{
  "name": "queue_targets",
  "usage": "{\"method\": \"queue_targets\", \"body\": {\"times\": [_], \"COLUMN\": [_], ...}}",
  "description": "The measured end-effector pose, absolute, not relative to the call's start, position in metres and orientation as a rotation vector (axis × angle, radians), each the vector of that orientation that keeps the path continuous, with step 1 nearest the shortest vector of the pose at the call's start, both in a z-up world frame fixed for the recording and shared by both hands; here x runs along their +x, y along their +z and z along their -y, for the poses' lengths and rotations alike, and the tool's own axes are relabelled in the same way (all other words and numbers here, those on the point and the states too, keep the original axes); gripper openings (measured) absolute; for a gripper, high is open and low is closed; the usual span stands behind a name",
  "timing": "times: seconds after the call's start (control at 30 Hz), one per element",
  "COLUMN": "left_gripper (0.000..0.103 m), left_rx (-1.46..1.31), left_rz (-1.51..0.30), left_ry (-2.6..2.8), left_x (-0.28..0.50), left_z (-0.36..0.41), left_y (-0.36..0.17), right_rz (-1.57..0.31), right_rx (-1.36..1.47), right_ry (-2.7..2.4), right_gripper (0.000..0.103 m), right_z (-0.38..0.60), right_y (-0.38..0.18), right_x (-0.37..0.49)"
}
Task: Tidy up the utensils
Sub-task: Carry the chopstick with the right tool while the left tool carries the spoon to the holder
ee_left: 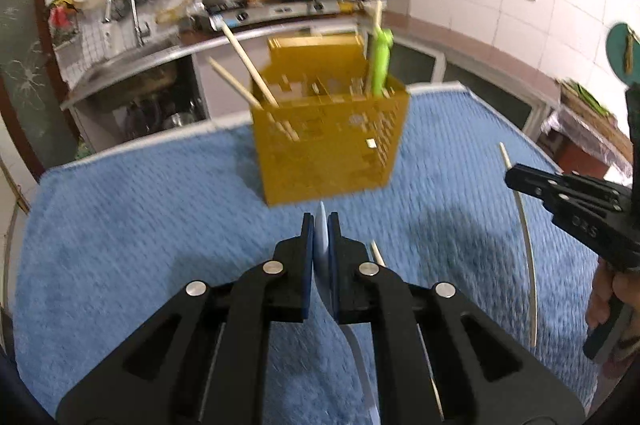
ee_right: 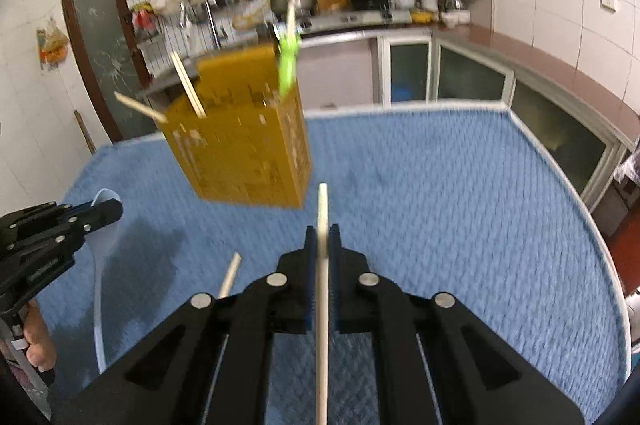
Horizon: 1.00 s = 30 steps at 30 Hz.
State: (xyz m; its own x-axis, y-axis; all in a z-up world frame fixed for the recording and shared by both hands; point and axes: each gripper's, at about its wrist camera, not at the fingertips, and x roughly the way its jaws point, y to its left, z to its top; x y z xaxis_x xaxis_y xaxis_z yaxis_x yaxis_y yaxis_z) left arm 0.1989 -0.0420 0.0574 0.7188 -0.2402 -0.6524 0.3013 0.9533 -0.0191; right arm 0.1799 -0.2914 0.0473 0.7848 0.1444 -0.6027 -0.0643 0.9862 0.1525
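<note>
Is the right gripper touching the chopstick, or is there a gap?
Touching. In the right wrist view the right gripper is shut on the chopstick, with both pads pressed against it.

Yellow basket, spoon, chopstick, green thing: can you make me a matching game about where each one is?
Things:
1. white spoon
2. loose chopstick
3. green utensil
4. yellow basket

Places:
A. standing on the blue cloth
B. clamped in the right gripper
C. sticking up out of the basket
D. clamped in the left gripper

Pairs: 1-D, 2-B, 3-C, 4-A
</note>
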Motion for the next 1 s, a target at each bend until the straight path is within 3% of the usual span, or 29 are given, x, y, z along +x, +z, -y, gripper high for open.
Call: {"method": "queue_targets", "body": {"times": [1.0], "left_gripper": [0.006], "left_rx": [0.0], "left_rz": [-0.474], "left_ry": [-0.253], "left_x": [0.246], "left_z": [0.02], "left_y": [0.146], "right_rz": [-0.289], "right_rx": [0.175], "right_ry": [0.141], "right_gripper": [0.006], "right_z": [0.282], "right_y": [0.125], "right_x": [0.203]}}
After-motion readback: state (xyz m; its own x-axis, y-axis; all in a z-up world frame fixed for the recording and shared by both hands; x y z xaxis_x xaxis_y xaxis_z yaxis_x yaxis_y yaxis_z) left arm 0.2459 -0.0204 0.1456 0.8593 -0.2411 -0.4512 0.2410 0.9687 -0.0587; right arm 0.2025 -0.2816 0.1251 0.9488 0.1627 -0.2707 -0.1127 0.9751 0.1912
